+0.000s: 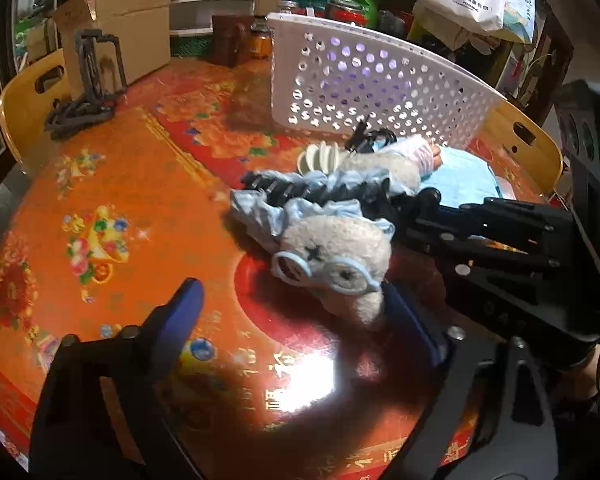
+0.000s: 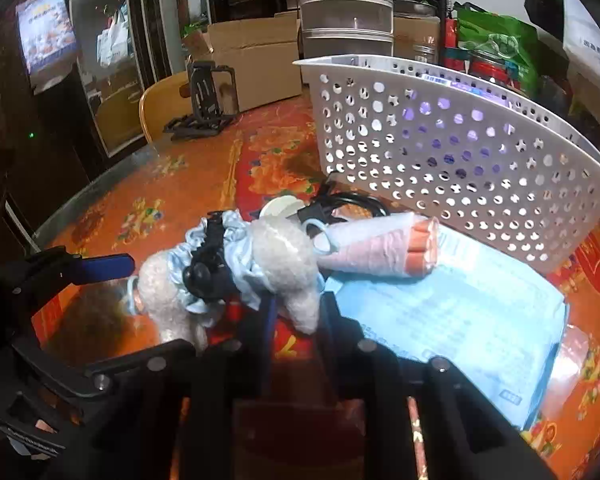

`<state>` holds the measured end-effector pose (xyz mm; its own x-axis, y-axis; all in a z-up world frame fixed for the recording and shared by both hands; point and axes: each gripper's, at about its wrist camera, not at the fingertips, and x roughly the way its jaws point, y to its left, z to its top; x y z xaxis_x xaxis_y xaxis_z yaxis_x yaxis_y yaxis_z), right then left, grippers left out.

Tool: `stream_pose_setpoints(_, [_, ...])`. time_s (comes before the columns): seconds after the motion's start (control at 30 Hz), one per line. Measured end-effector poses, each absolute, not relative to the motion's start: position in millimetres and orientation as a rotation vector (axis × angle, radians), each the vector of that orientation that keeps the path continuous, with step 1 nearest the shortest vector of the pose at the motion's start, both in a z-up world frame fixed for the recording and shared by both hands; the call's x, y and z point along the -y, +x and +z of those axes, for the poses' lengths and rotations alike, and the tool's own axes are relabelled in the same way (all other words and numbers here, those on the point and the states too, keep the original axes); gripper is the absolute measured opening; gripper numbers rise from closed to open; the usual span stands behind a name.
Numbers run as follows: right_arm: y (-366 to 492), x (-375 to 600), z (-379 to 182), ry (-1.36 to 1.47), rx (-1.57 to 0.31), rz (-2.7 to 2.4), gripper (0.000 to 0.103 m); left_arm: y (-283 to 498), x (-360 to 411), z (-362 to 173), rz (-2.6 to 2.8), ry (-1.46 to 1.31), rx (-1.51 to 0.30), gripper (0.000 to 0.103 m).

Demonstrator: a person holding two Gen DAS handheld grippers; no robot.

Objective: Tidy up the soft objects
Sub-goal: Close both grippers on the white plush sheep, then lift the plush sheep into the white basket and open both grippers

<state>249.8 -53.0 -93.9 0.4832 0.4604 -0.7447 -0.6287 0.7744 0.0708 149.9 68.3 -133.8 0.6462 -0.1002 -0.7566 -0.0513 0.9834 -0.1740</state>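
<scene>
A cream teddy bear (image 1: 340, 256) in a pale blue frilly dress lies on the red patterned table (image 1: 120, 216), head toward the left wrist camera. It also shows in the right wrist view (image 2: 276, 256). My left gripper (image 1: 296, 312) is open, its blue fingers either side of the bear's head. My right gripper (image 2: 296, 312) is shut on the bear's leg; its arm (image 1: 480, 236) reaches in from the right. A white perforated basket (image 1: 380, 84) stands behind the bear, also in the right wrist view (image 2: 460, 152).
A pink wrapped bundle (image 2: 380, 252) and a blue cloth pad (image 2: 460, 320) lie beside the bear, before the basket. A black cable (image 2: 352, 204) and white disc (image 2: 278, 206) sit behind it. A black stand (image 1: 96, 76), cardboard box (image 1: 128, 28) and wooden chairs (image 1: 28, 104) are at the far edge.
</scene>
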Motion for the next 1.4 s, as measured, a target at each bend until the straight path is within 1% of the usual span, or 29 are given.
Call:
stream_pose_setpoints(0.03, [250,51,-95,-0.231,-0.837,0.673,0.014,150,-66,-135,-0.031,-0.185,-0.874,0.080])
stream_pose_setpoints(0.07, [249,51,-96,-0.241,-0.834,0.672,0.013,151,-64,-136,-0.040,-0.186,-0.876,0.078])
stream_pose_setpoints(0.13, [248,51,-97,-0.247,-0.832,0.673,0.012,153,-59,-136,-0.047,-0.174,-0.880,0.068])
stream_pose_setpoints(0.17, [247,52,-96,-0.239,-0.831,0.677,0.012,154,-56,-137,-0.050,-0.167,-0.882,0.066])
stream_pose_setpoints(0.23, [246,55,-96,-0.233,-0.834,0.682,0.012,154,-51,-138,-0.059,-0.160,-0.883,0.054])
stream_pose_setpoints(0.27, [246,57,-96,-0.226,-0.837,0.685,0.011,154,-50,-138,-0.073,-0.170,-0.885,0.050])
stream_pose_setpoints(0.3, [246,59,-96,-0.220,-0.839,0.687,0.011,155,-49,-138,-0.086,-0.176,-0.885,0.039])
stream_pose_setpoints(0.33, [245,60,-96,-0.217,-0.840,0.689,0.011,154,-46,-138,-0.097,-0.176,-0.884,0.035])
stream_pose_setpoints(0.53, [234,67,-91,-0.205,-0.818,0.688,0.010,147,-37,-130,-0.095,-0.130,-0.850,0.029])
stream_pose_setpoints(0.8, [217,90,-80,-0.150,-0.770,0.643,0.010,131,-23,-97,-0.154,-0.069,-0.749,0.028])
stream_pose_setpoints(1.1, [201,112,-38,-0.160,-0.662,0.587,0.010,127,-8,-54,-0.213,-0.032,-0.652,0.028])
stream_pose_setpoints(1.4, [202,131,8,-0.163,-0.573,0.533,0.010,140,13,0,-0.258,-0.002,-0.559,0.028])
